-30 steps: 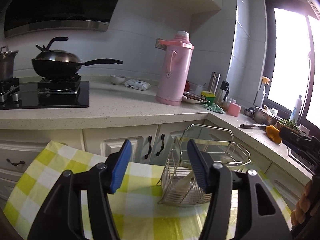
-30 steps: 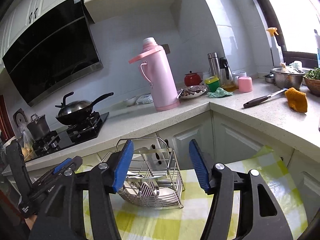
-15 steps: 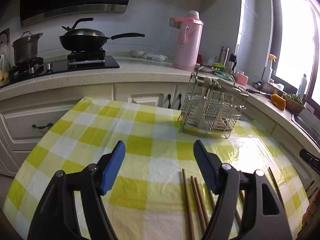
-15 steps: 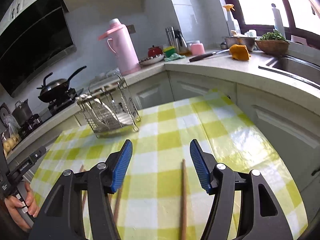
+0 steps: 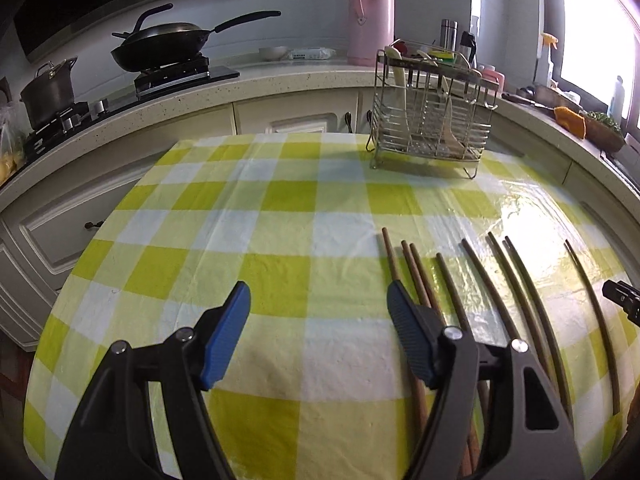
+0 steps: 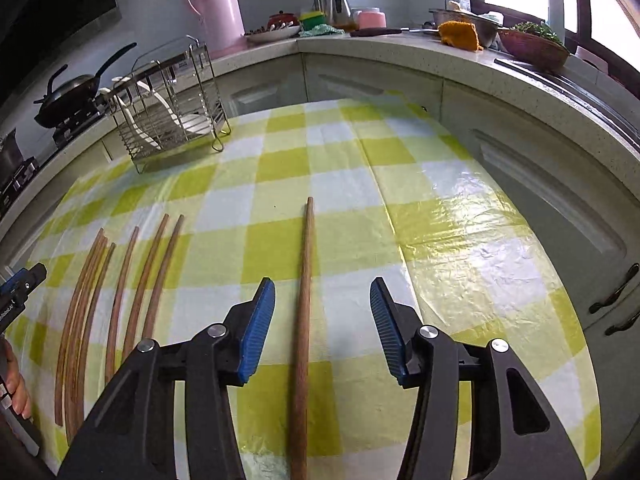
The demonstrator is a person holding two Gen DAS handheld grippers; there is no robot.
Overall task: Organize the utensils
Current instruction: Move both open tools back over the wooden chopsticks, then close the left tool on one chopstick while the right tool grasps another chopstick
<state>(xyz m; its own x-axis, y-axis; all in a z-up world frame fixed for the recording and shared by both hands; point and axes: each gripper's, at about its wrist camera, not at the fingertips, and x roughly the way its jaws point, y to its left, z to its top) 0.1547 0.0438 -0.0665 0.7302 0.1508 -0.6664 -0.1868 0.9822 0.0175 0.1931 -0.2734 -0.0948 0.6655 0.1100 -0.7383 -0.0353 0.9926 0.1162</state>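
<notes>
Several brown wooden chopsticks [image 5: 516, 292] lie side by side on the yellow-and-white checked tablecloth [image 5: 280, 200]. My left gripper [image 5: 318, 304] is open and empty, low over the cloth just left of them. In the right wrist view one chopstick [image 6: 303, 312] lies apart from the other chopsticks [image 6: 120, 300], running between the open fingers of my right gripper [image 6: 322, 300]. A wire utensil rack [image 5: 430, 120] holding white spoons stands at the table's far side; it also shows in the right wrist view [image 6: 170, 100].
The table [image 6: 460, 240] is ringed by a kitchen counter [image 5: 280, 76] with a wok [image 5: 168, 44], a pot [image 5: 48, 92], a pink thermos [image 5: 370, 12] and bottles. White cabinets stand close behind. The other gripper's tip shows at the right edge [image 5: 622, 300].
Both grippers have dropped from looking across the kitchen to hovering low over the table. The chopsticks have come into view, and the right gripper now straddles the lone chopstick.
</notes>
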